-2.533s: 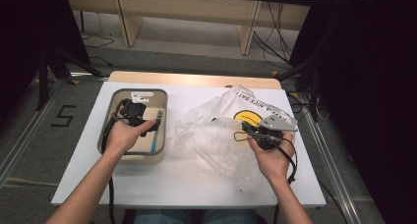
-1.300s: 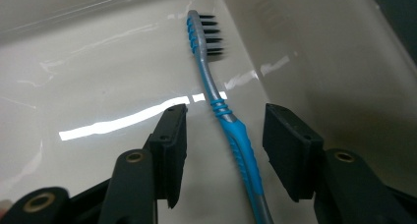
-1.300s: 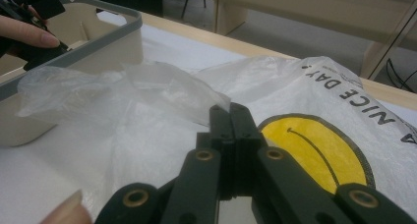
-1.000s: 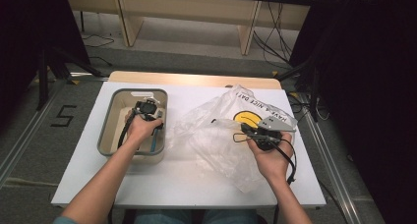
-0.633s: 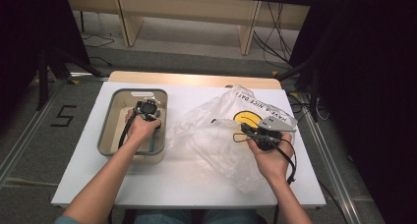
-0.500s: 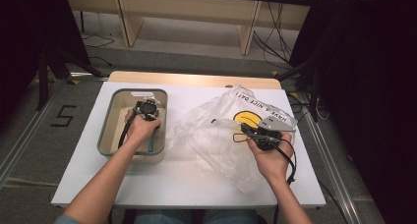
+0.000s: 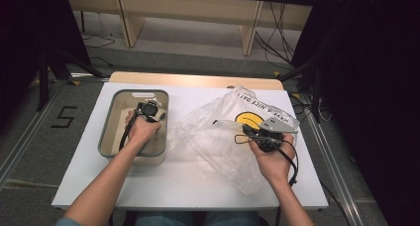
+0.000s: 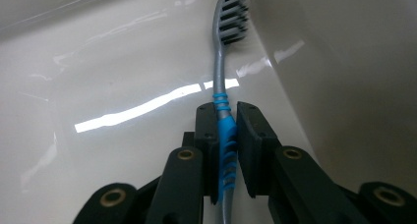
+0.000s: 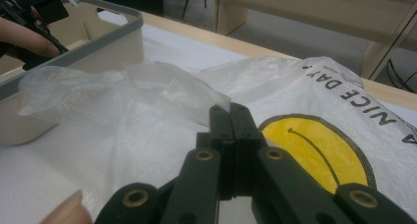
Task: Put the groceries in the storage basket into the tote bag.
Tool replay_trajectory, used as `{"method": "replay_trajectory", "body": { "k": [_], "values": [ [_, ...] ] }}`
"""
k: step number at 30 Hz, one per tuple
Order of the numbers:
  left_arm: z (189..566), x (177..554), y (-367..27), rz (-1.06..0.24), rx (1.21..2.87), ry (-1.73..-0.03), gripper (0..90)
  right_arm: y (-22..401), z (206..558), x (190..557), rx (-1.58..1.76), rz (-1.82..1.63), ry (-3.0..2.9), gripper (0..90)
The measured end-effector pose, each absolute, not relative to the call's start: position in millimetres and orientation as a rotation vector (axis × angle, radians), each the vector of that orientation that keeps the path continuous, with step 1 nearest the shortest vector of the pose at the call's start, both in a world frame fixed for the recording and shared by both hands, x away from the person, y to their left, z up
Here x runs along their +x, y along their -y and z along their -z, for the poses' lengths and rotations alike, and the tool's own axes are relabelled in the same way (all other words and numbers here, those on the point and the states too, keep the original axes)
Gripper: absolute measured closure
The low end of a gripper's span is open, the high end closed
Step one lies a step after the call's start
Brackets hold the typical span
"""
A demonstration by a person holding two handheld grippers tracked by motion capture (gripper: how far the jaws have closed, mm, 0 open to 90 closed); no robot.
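High view: the left gripper [image 7: 148, 109] sits inside the bin [image 7: 110, 132] on the bench [image 7: 188, 179]; the right gripper [image 7: 260, 135] rests on the plastic bag [image 7: 223, 146].

Left gripper view: jaws clamped on the toothbrush [image 8: 223, 103] at its blue grip, head against the bin wall. Lifting may snag the bristles.

Right gripper view: jaws together, pinching bag film [image 9: 162, 94]. Thin film may slip free.

High overhead; claw cameras close, low

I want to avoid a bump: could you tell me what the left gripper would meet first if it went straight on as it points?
Probably the bin's inner wall: the left gripper holds a toothbrush whose head lies close by it.
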State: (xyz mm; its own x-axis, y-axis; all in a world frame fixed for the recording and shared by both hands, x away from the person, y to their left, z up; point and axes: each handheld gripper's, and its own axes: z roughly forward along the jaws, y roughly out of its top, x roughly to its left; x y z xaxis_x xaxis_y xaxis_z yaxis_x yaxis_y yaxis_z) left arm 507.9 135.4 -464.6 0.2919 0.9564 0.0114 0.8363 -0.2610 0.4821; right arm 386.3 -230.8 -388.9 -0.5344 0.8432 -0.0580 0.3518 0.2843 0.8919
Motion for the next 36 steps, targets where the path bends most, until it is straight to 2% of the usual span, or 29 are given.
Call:
{"method": "replay_trajectory", "body": {
  "k": [16,36],
  "values": [
    [464.7,503.6,-139.7,-0.415,2.173,-1.587,79.9,231.1,389.6,386.6,1.068,-1.202,-2.020,90.0],
    [450.7,496.9,-149.5,-0.480,2.085,-1.554,79.9,230.8,389.8,386.6,1.065,-1.205,-2.017,90.0]
  ]
}}
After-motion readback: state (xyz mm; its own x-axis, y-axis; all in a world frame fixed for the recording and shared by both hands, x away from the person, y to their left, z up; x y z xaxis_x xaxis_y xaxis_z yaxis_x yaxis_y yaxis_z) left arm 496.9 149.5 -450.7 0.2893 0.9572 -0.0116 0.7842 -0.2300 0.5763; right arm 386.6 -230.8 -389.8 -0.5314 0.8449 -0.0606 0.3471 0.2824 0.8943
